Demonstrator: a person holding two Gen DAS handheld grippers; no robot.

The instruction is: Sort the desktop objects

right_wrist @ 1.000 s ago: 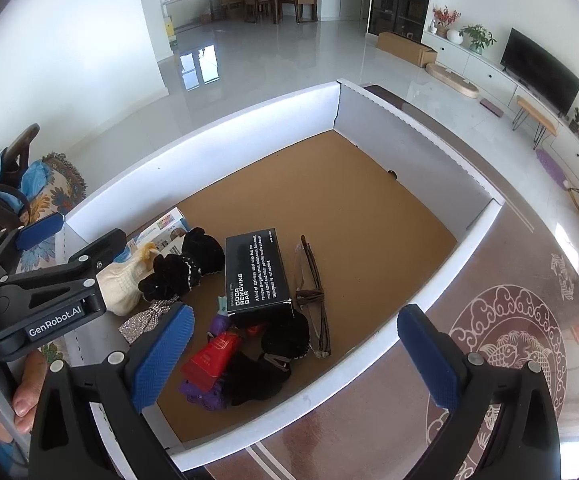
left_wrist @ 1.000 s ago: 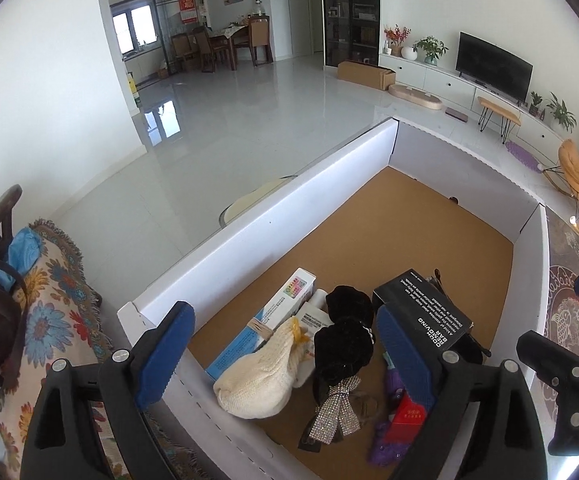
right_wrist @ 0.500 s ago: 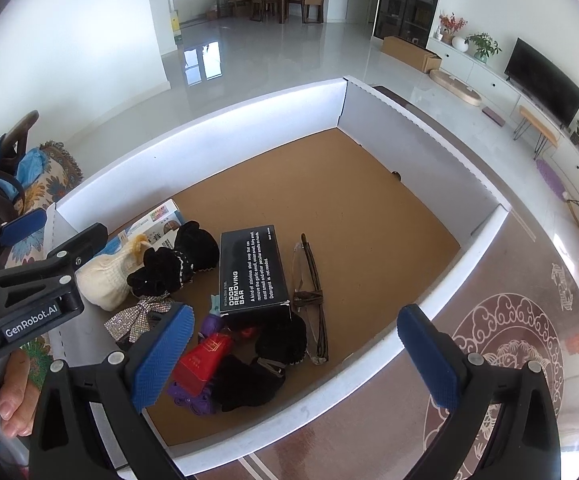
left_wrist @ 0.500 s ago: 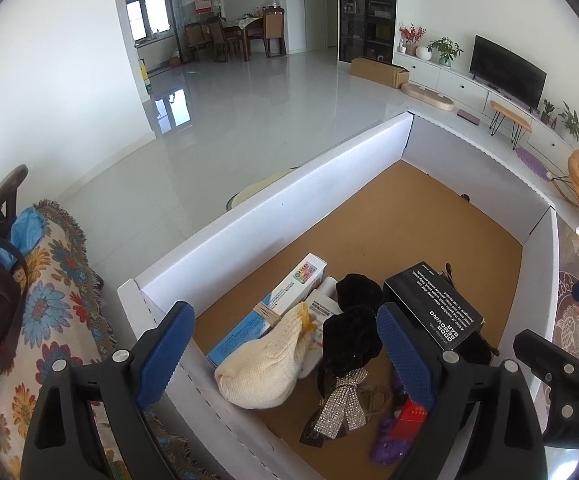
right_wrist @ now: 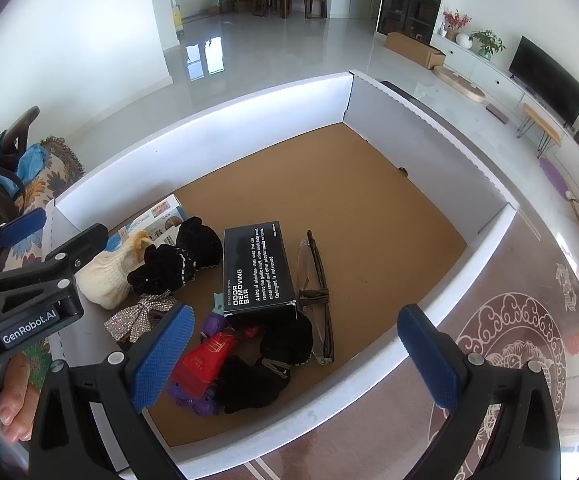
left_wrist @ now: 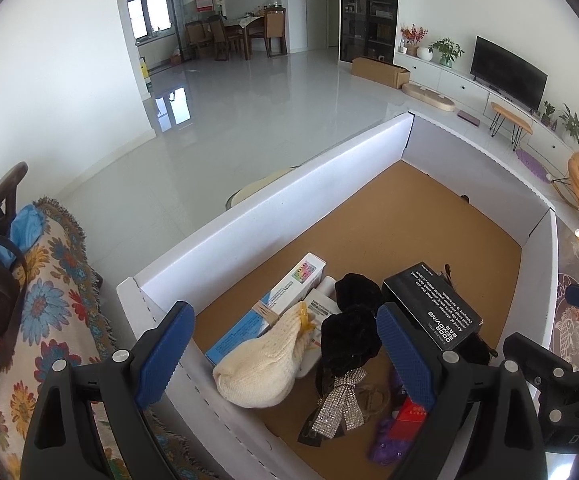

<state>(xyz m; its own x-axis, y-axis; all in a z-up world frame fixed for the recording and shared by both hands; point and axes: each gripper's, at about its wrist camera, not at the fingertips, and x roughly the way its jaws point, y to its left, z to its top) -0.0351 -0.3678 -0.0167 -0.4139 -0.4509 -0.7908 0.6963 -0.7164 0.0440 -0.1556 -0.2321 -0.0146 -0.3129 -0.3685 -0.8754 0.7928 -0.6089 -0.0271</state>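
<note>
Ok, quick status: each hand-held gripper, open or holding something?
Left hand-held gripper: open, holding nothing, above the cream knit pouch.
Right hand-held gripper: open, holding nothing.

Two wrist fisheyes, angled down from above the near corner of one shared tray point(left_wrist: 297, 200), close.

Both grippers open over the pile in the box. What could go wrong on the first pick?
1. The cream knitted pouch, black velvet scrunchies and rhinestone bow touch or overlap; closing the left gripper there may grab more than one.
2. The thin-framed glasses lie flat against the black odor-removing-bar box, so the right gripper may slip or bend them.
3. The white box wall sits below the right gripper; descending could hit it.
</note>
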